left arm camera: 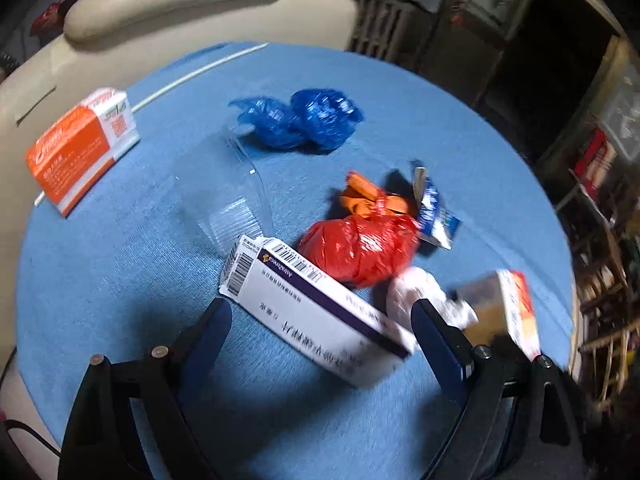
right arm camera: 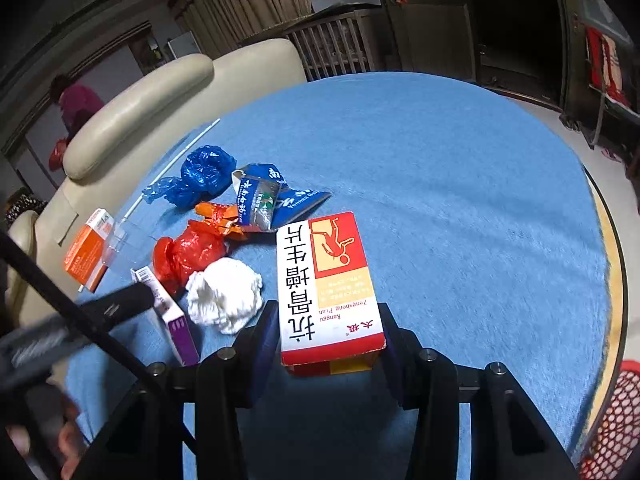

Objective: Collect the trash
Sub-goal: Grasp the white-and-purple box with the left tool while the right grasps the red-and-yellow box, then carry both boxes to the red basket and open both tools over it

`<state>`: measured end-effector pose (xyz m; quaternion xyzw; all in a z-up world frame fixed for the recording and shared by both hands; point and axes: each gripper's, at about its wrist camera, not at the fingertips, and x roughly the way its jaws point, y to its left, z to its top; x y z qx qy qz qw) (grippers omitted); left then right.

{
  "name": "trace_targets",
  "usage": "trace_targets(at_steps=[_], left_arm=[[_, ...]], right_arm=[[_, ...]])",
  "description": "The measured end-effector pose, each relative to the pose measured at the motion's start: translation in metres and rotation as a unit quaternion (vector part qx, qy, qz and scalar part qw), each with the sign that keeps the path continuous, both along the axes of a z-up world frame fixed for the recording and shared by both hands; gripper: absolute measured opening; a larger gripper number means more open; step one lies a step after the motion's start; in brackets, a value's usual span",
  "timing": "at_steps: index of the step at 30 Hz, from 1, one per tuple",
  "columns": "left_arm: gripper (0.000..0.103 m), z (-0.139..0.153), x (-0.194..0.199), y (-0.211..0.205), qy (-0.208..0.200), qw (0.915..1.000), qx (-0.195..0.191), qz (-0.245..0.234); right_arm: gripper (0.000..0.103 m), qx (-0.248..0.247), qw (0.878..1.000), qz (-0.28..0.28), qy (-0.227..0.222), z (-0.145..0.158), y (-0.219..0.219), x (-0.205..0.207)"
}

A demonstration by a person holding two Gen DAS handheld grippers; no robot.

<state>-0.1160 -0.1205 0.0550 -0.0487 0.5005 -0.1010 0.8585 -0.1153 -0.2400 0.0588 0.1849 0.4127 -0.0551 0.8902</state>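
Trash lies on a round table with a blue cloth (right arm camera: pixel 460 200). My right gripper (right arm camera: pixel 328 320) is shut on a red, white and yellow medicine box (right arm camera: pixel 328 284). My left gripper (left arm camera: pixel 320 320) is open around a white and purple medicine box (left arm camera: pixel 312 304), which lies between its fingers on the cloth. That box also shows in the right wrist view (right arm camera: pixel 168 312). Near it lie a red plastic bag (left arm camera: pixel 360 248), a white crumpled tissue (right arm camera: pixel 224 296), a blue plastic bag (left arm camera: pixel 300 120), a blue foil wrapper (right arm camera: pixel 272 200) and an orange box (left arm camera: pixel 80 148).
A clear plastic tray (left arm camera: pixel 224 196) lies on the cloth near the white and purple box. A cream sofa (left arm camera: pixel 180 4) stands behind the table. A thin white stick (right arm camera: pixel 172 164) lies at the far edge. A red mesh basket (right arm camera: pixel 612 428) shows at the lower right.
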Motion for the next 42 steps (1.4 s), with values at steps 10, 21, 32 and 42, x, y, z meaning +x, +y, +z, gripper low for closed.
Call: trace_targets(at_steps=[10,21,32,42], left_arm=[[0.091,-0.023,-0.016,0.046,0.036,0.9960,0.066,0.048],[0.091,-0.015,-0.026,0.067,-0.008,0.9957,0.092,0.005],[0.048,-0.016,-0.029,0.043,-0.013,0.9909,0.111,-0.075],[0.048,0.025,-0.055,0.031,-0.059,0.9895,0.102,-0.084]], right_arm=[[0.050,0.024,1.000,0.004,-0.016,0.000,-0.009,-0.011],[0.050,0.024,1.000,0.005,-0.018,0.001,-0.008,-0.015],[0.050,0.015,1.000,0.002,-0.013,0.009,-0.001,-0.024],[0.050,0.004,0.999,0.000,-0.034,0.035,0.011,-0.044]])
